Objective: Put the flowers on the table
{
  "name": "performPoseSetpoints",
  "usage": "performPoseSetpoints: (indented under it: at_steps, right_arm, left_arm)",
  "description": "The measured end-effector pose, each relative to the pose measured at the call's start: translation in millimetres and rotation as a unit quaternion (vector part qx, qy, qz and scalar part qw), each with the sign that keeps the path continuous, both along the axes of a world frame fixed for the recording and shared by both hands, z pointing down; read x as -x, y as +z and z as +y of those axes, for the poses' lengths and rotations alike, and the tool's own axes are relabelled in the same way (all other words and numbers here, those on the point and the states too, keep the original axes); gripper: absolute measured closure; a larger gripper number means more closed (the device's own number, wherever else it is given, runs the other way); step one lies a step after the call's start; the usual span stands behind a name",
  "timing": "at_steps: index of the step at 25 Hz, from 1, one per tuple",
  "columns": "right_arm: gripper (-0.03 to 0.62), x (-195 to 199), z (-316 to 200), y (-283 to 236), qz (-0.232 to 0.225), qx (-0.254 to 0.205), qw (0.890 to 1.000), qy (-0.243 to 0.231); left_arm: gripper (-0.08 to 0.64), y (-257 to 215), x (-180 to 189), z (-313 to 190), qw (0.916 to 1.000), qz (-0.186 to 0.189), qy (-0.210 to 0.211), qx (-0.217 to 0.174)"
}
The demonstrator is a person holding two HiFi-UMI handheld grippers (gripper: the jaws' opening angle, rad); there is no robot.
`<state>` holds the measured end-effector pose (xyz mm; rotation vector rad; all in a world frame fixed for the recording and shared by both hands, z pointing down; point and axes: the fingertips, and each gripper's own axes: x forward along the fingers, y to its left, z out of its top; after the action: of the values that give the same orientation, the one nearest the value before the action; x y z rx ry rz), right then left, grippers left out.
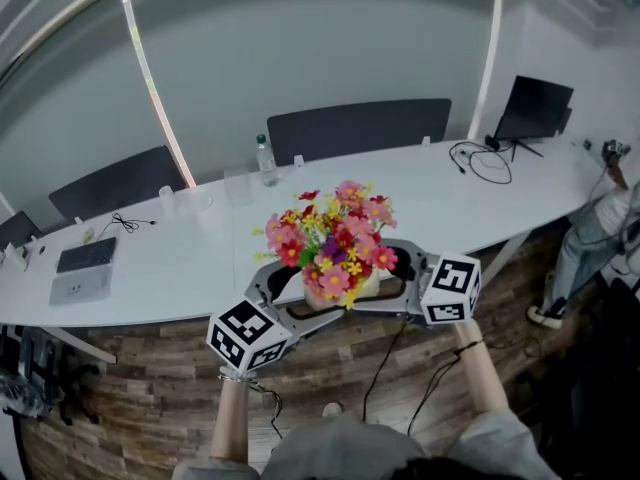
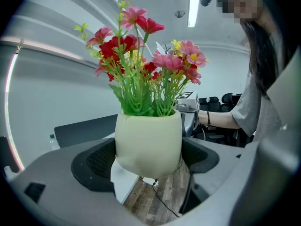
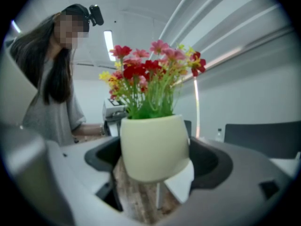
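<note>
over the near edge of the long white table [image 1: 180, 268], clear of its top, one cream pot [image 1: 345, 290] hangs in the air with wood floor under it. it carries one bunch of flowers [image 1: 335, 233], red, pink and yellow on green stems.

two grippers hold it, one from each side. the left gripper [image 2: 148, 160] has its two dark pads [image 2: 94, 160] pressed to the pot's sides, pinching it. the right gripper [image 3: 155, 163] pinches the same pot the same way, its jaws tight against the round walls. each carries one marker cube.

the pot stands upright, long axis vertical, mouth and blooms up, base down. the stems fan out a little above the rim.

on the table: one clear bottle [image 1: 265, 158], one coiled black cable [image 1: 485, 160], one dark monitor [image 1: 535, 108] at the far right end, and one flat dark device [image 1: 87, 255] on the left. behind the table stand two dark chair backs [image 1: 355, 128], with the corner of another at the far left. one other person [image 1: 600, 230] stands at the right edge.
</note>
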<state>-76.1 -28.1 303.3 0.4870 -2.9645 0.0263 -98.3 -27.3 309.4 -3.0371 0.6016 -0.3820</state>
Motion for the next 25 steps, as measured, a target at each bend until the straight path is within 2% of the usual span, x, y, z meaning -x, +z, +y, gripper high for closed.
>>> performPoseSetpoints:
  at_steps: [10,16,25]
  right_arm:
    - [0.150,-5,-22,16,0.002,-0.010,1.000,0.017]
    - [0.150,-13,-47,20,0.011,-0.006,1.000,-0.001]
    - [0.150,-55,-101,15,0.023,-0.001,0.999,-0.043]
  left_arm:
    - [0.124,17,-5,-24,0.9998,-0.002,0.017,-0.007]
    - [0.124,21,-14,-47,1.0000,0.001,-0.001,0.000]
    - [0.124,17,-57,-100,0.9990,0.006,-0.043,0.008]
